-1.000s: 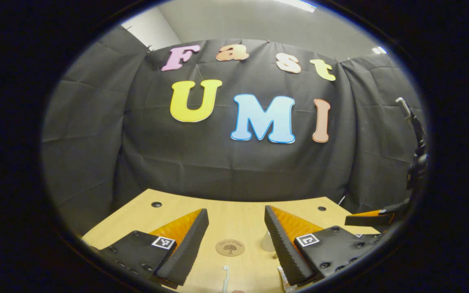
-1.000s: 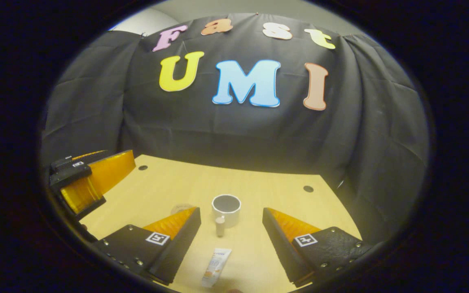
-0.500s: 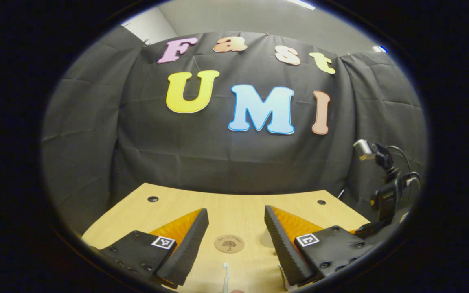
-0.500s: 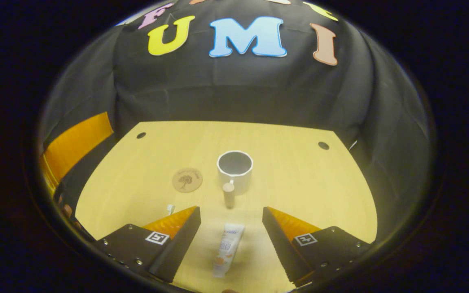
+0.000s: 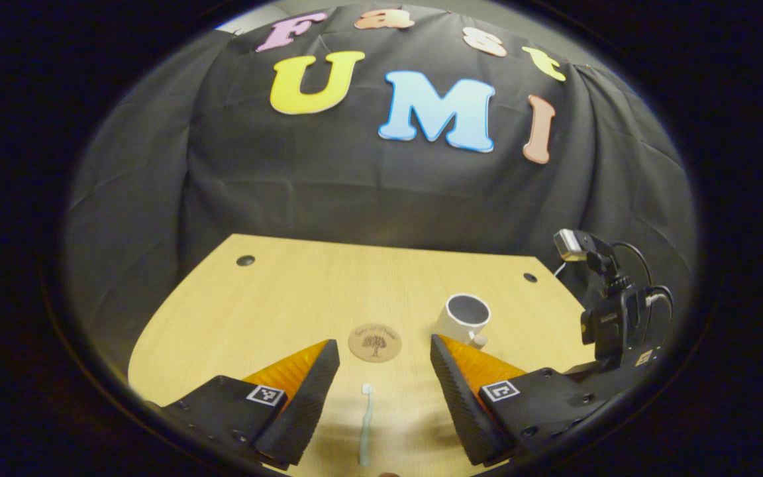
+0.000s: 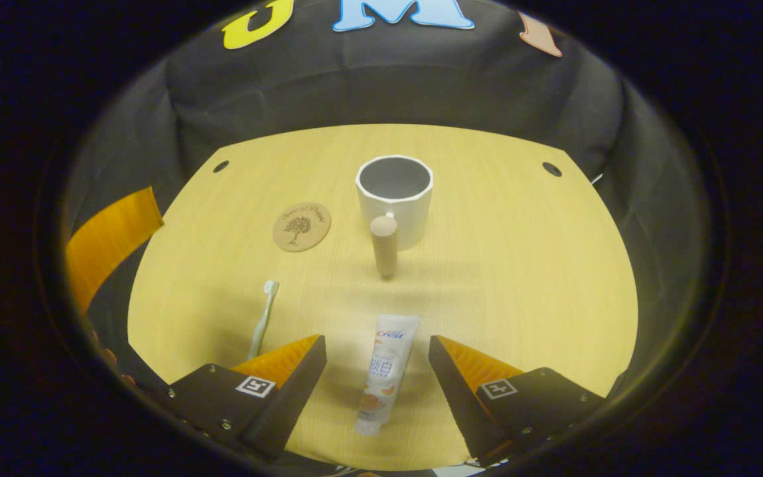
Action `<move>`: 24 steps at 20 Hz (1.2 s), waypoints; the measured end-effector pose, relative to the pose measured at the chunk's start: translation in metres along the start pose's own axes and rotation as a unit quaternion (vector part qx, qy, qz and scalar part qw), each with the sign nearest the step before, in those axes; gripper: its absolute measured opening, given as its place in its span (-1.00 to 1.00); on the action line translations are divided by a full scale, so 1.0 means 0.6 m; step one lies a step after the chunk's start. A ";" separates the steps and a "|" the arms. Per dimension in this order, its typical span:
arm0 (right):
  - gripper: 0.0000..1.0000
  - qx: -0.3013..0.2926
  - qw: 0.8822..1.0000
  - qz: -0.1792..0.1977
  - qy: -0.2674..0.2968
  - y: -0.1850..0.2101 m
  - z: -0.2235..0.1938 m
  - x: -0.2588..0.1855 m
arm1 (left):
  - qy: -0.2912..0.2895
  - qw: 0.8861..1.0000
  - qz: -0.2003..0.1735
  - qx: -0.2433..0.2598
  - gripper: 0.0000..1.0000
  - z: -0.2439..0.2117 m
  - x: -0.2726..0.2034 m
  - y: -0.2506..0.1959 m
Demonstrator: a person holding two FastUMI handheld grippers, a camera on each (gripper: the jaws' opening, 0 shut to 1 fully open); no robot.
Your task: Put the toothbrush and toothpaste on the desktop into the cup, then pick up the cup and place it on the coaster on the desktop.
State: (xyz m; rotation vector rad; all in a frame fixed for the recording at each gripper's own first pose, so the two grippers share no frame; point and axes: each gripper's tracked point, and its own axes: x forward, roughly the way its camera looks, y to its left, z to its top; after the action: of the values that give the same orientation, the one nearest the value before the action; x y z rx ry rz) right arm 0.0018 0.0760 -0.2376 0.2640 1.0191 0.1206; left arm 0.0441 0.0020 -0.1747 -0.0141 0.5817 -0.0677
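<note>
In the right gripper view, the pale wooden desktop (image 6: 520, 265) lies bare toward its right edge. From left to right: the light-green toothbrush (image 6: 261, 319), the round cork coaster (image 6: 301, 226), then the white toothpaste tube (image 6: 383, 372) between the wide-spread right gripper (image 6: 377, 354), and farther off the white cup with wooden handle (image 6: 395, 202). The left gripper (image 5: 384, 358), also wide, straddles the toothbrush (image 5: 366, 424). Both cameras now tilt lower than before, showing more desktop.

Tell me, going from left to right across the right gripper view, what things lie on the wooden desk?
Pale green toothbrush → round brown coaster with a tree drawing → white toothpaste tube. The white cup with a wooden handle stands beyond the tube, overlapping it sideways, so I leave it unranked.
</note>
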 end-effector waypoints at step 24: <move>0.94 -0.004 0.995 0.002 0.103 -0.014 -0.052 0.071 | 0.420 0.906 -0.002 -0.049 0.89 -0.318 0.063 0.034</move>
State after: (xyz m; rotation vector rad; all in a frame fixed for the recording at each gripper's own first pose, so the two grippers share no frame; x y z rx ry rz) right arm -0.0030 0.0828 -0.2907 0.2505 1.2231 0.1586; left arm -0.0284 0.0208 -0.3556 -0.0859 1.4516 -0.0453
